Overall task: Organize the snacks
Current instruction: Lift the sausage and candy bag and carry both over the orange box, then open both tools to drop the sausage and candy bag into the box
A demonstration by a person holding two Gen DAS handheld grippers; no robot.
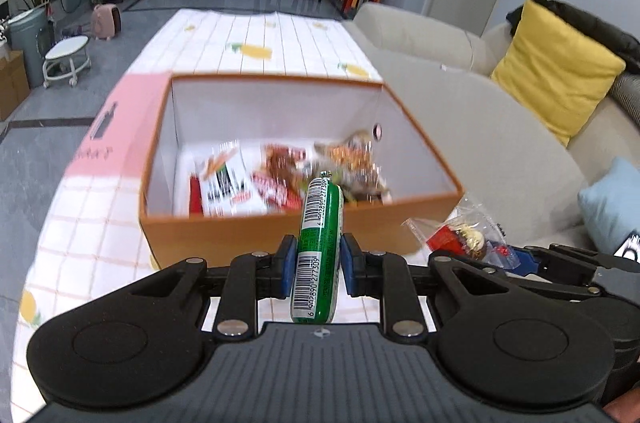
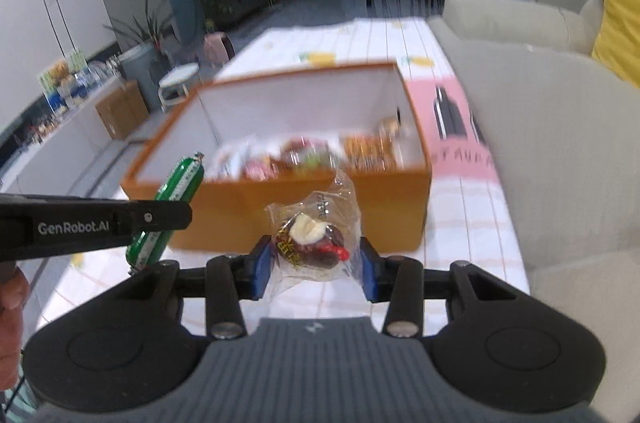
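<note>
right now the left hand-held gripper point(image 1: 319, 269) is clamped on a green sausage stick point(image 1: 320, 247), held near its middle with the tip poking up toward the orange box point(image 1: 280, 227) on the desk point(image 1: 100, 223). the right hand-held gripper point(image 2: 315, 265) pinches a clear-wrapped sweet point(image 2: 316, 239) in front of that box, where other snacks point(image 1: 256, 179) already lie. my worry: the crinkly wrapper could slip free, and the two tools sit close enough to knock together over the box, dropping either item short of the rim.
</note>
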